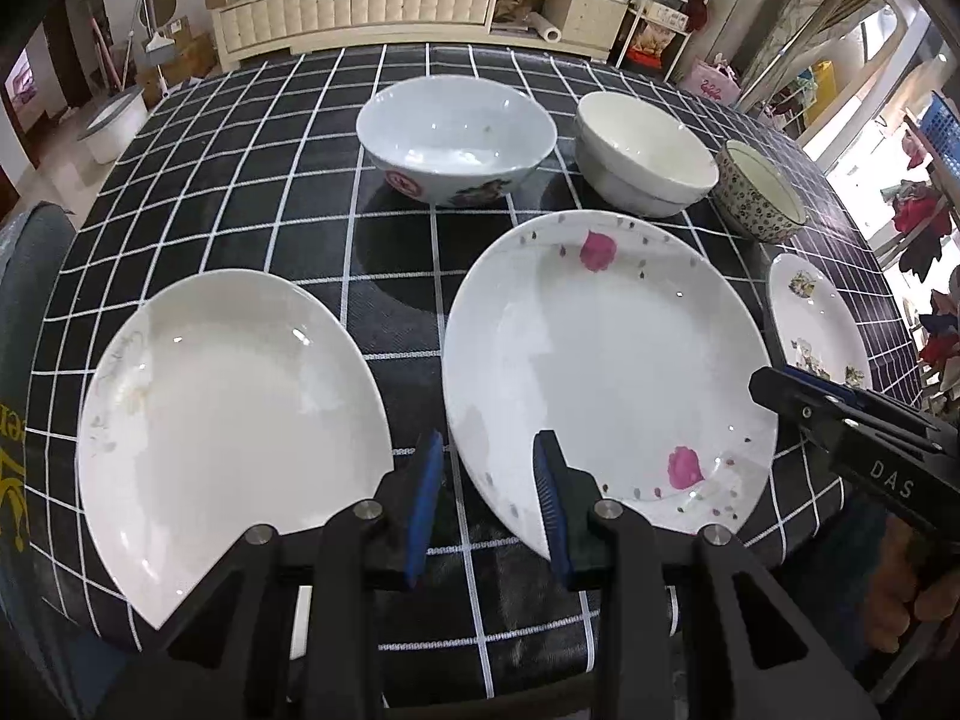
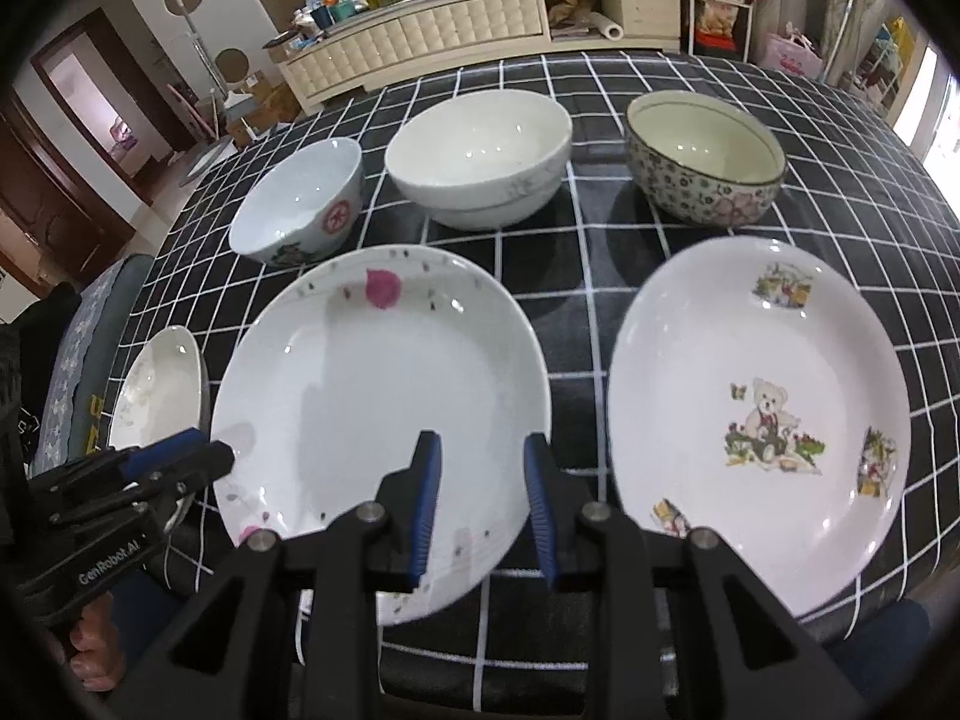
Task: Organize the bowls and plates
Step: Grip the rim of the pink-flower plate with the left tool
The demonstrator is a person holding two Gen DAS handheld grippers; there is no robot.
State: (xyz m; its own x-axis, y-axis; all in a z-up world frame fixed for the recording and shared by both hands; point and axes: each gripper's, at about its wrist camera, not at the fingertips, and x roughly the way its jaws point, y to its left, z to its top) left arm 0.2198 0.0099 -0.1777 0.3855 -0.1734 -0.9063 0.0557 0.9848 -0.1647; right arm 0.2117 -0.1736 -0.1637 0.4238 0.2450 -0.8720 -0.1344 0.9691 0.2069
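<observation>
With both my left gripper [image 1: 487, 504] and right gripper [image 2: 483, 504] parted and empty beside the rose plate [image 1: 606, 354], its glazed rim may slip.

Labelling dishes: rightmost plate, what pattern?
White plate with a teddy bear and small picture decals; clearest in the right wrist view.

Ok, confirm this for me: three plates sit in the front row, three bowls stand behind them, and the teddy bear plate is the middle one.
Not quite. The middle plate is the pink-flowered plate; the teddy bear plate lies at the right end of the row, as the right wrist view shows. The rest holds: three plates in front, three bowls behind.
</observation>
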